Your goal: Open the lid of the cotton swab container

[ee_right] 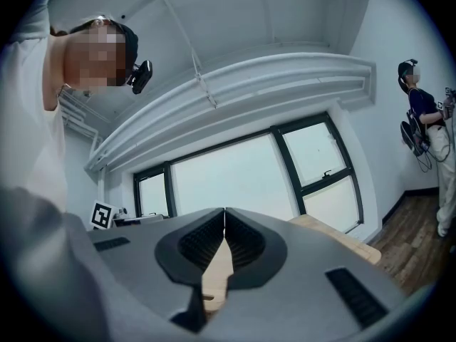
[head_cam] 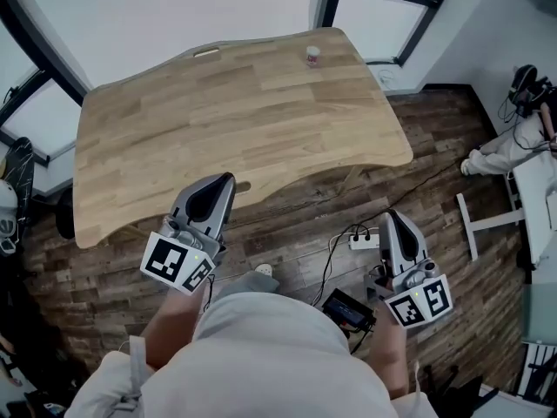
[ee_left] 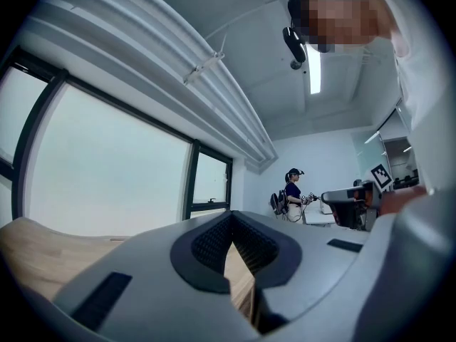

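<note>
Approach pending | small white cotton swab container (head_cam: 313, 56) upper centre, untouched | grey left gripper (head_cam: 224, 183), right gripper (head_cam: 391, 218) pressed together, empty | next: reach forward

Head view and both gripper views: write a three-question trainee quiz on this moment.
1. True or false: the left gripper is shut on the cotton swab container.
2. Where on the table does the container stand? A: far side. B: near edge. C: centre.
3. Fill in: the right gripper holds nothing, and its jaws are ____.
Key: 1 false; 2 A; 3 shut.
</note>
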Motion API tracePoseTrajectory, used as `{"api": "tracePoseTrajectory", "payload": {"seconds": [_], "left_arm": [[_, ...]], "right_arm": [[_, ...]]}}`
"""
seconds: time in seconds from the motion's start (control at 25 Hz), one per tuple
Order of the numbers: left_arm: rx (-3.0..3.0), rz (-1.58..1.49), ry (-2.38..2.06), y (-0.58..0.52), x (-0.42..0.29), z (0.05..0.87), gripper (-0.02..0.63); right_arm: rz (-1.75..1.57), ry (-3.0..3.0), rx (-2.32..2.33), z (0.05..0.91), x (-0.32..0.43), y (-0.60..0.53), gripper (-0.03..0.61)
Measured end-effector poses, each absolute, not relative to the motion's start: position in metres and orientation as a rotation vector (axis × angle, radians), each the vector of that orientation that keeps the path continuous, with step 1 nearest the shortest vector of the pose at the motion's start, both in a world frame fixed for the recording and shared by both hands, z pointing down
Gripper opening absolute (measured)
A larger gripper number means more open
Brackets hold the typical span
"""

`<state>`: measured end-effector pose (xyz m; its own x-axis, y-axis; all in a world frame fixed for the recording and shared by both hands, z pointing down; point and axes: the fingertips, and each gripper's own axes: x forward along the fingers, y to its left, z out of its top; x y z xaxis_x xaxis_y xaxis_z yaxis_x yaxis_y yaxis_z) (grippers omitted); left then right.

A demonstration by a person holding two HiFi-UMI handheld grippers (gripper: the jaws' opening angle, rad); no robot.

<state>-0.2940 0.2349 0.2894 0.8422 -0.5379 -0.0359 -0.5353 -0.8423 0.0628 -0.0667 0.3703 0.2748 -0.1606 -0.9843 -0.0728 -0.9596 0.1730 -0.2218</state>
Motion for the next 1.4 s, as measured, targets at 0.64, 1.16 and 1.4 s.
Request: {"api": "tracePoseTrajectory", "payload": {"seconds": [0.64, 1.16, 1.4], "left_arm": [[2.968, -0.039, -0.813, 0.159, -0.271, 0.301, 0.014], [2.936, -0.023, -0.887, 0.134, -0.242, 0.307, 0.014], [2.928, -0.019, -0.981, 0.12, -0.209, 0.301, 0.012]], "right_arm": [[-0.219, 2.192, -1.939, 0.285, -0.049, 0.305, 0.021], [-0.225, 2.247, -1.871, 0.286, -0.013, 0.261, 0.021], [-0.221, 2.315, -1.783, 0.281, 0.025, 0.228, 0.021]]}}
